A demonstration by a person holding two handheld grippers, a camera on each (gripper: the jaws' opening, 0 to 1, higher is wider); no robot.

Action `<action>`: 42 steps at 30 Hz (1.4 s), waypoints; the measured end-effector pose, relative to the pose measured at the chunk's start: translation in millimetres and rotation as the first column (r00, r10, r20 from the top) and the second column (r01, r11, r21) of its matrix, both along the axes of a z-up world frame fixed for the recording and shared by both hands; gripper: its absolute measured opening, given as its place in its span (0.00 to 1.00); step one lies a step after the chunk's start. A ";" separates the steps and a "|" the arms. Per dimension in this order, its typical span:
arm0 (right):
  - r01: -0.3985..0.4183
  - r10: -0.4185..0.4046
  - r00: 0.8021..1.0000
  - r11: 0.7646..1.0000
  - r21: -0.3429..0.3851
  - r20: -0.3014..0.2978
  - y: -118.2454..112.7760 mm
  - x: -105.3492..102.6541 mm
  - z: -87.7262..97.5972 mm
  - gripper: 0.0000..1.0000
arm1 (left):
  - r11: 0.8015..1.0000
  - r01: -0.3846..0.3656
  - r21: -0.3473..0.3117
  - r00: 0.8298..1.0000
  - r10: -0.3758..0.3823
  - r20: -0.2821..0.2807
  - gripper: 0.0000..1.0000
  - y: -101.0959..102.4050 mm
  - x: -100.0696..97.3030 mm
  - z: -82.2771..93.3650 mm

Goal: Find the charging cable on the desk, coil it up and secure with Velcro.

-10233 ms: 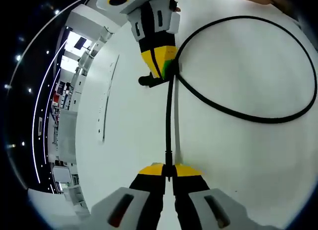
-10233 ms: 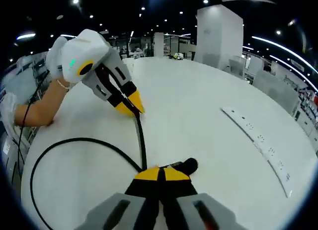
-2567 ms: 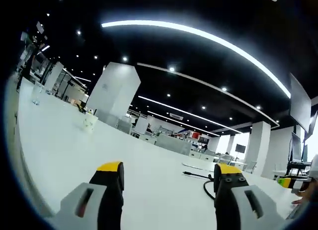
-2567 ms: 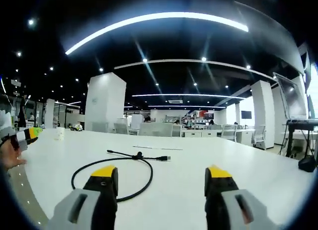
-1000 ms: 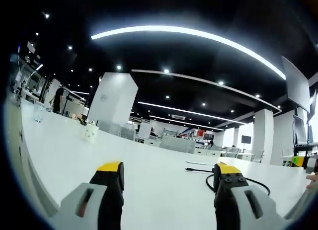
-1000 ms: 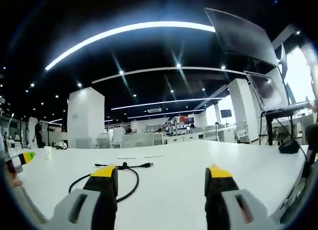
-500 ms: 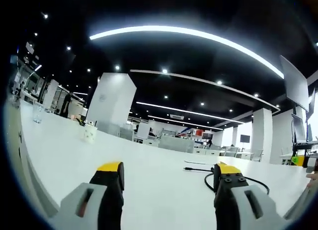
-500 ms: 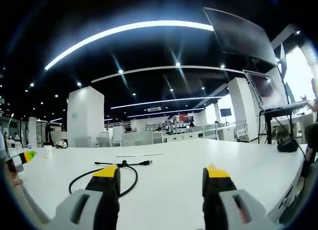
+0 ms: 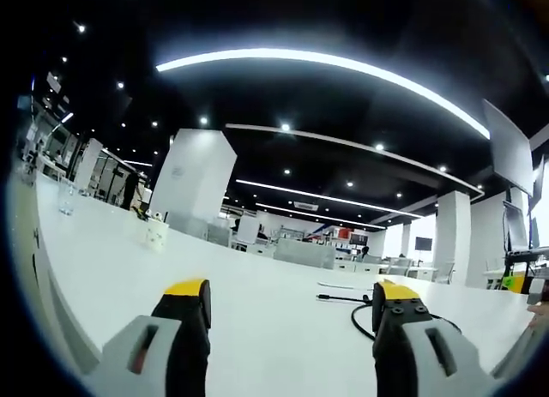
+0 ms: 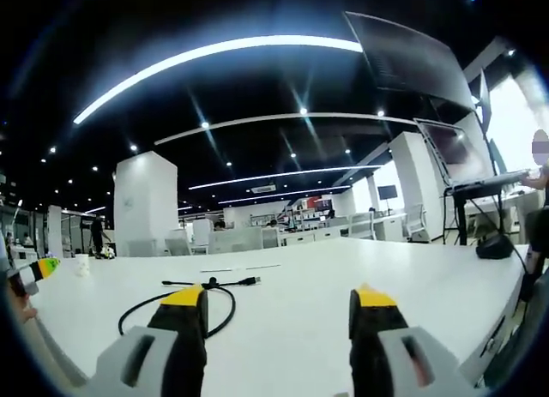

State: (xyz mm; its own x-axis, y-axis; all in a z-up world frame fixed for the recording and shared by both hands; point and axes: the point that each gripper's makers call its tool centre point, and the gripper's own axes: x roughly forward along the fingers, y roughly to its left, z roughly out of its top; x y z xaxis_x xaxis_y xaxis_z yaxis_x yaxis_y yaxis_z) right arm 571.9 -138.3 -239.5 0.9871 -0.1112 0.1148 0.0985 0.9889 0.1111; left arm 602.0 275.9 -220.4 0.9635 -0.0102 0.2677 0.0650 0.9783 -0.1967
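Where the right gripper view looks low across the broad white desk top:

- Right gripper, grey body with yellow-tipped black jaws, rising from the bottom of the frame; jaws spread wide apart, nothing between them.
- Thin black charging cable, lying in one loose loop on the desk at lower left of centre, partly hidden behind the left-hand jaw tip; two ends running out sideways just above the loop, a small dark knot or strap where they cross, too small to identify.
- Left gripper, yellow-and-green tip, at the far left edge, held by a person's hand; well apart from the cable.
- Small white cup, upright, far left of the desk.
- Large dark monitor, upper right of the frame.

In the left gripper view, same white desk top:

- Left gripper, same make, at the bottom of the frame; jaws parted wide, holding nothing.
- Black charging cable, at centre right, curving behind the right-hand jaw tip, one end lying straight toward the centre of the frame; untouched by either jaw.
- White cup, upright, at middle left.
- Clear glass, upright, far left edge.
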 end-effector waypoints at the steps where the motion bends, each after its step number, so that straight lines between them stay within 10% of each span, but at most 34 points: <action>1: -0.002 0.002 1.000 1.000 -0.002 0.001 0.4 0.1 0.0 0.67 | 1.000 -0.001 0.003 1.000 0.001 0.001 0.77 0.4 -0.5 0.5; 42: 0.004 -0.004 1.000 1.000 -0.018 0.017 4.0 -1.5 8.9 0.67 | 0.998 0.046 -0.043 0.999 -0.046 0.019 0.76 -2.0 2.5 2.7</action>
State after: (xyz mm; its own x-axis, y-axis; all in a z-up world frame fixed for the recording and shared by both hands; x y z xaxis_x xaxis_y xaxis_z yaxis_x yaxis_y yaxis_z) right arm 570.4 -134.2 -230.7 0.9845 -0.1133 0.1336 0.1010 0.9903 0.0951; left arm 604.5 273.9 -217.7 0.9574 -0.0422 0.2857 0.1135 0.9647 -0.2376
